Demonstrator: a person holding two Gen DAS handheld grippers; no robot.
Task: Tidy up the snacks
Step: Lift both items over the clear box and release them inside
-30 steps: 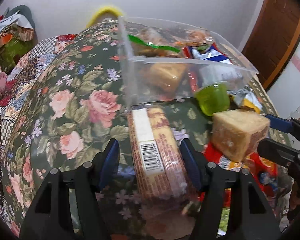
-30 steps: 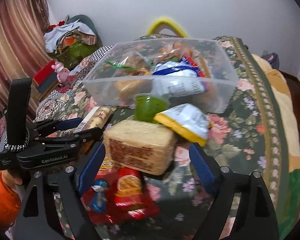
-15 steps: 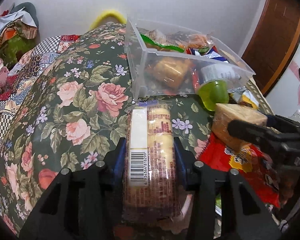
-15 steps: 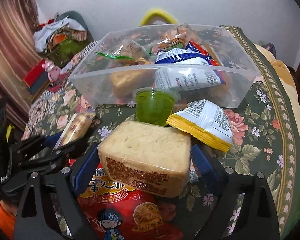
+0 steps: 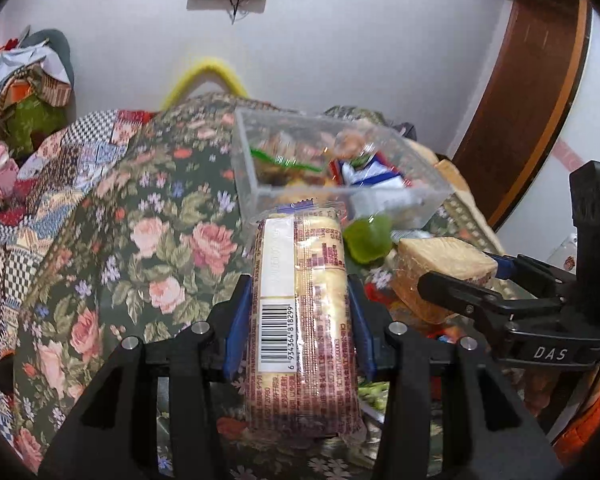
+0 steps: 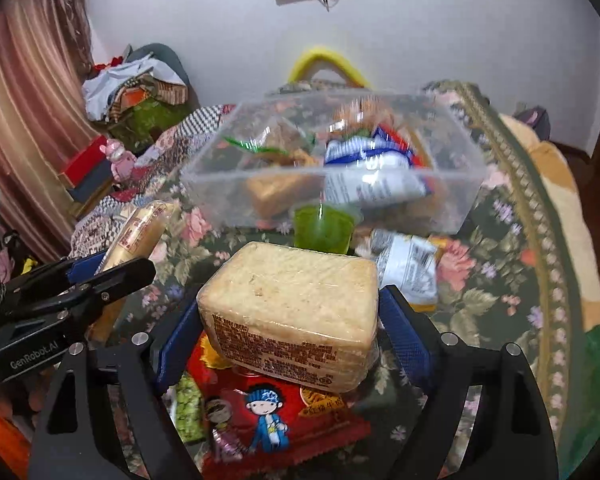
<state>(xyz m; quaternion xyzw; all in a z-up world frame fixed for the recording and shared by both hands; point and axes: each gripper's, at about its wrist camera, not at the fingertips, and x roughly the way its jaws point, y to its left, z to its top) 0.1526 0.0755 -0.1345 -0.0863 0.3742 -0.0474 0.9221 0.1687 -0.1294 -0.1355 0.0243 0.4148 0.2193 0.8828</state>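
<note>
My left gripper [image 5: 298,284] is shut on a long wrapped biscuit pack [image 5: 300,340] with a barcode label, held above the floral cloth. The same pack [image 6: 140,232] shows at the left of the right wrist view, in the left gripper [image 6: 100,276]. My right gripper [image 6: 288,304] grips a wrapped pale cake block [image 6: 300,280], and its jaws are closing a little tighter on it. The block [image 5: 440,256] and the right gripper [image 5: 460,270] also show at the right of the left wrist view. Ahead stands a clear plastic bin [image 6: 228,188] holding several snack packets.
A green jelly cup [image 6: 324,228] and a white-and-yellow packet [image 6: 408,268] lie in front of the bin. A red snack bag [image 6: 268,412] lies under the cake block. The floral cloth [image 5: 140,260] covers the surface. Clothes and boxes are piled at the far left.
The left jaws closed on the biscuit pack and lifted it off the cloth, away from the bin. The right gripper kept hold of the cake block.
</note>
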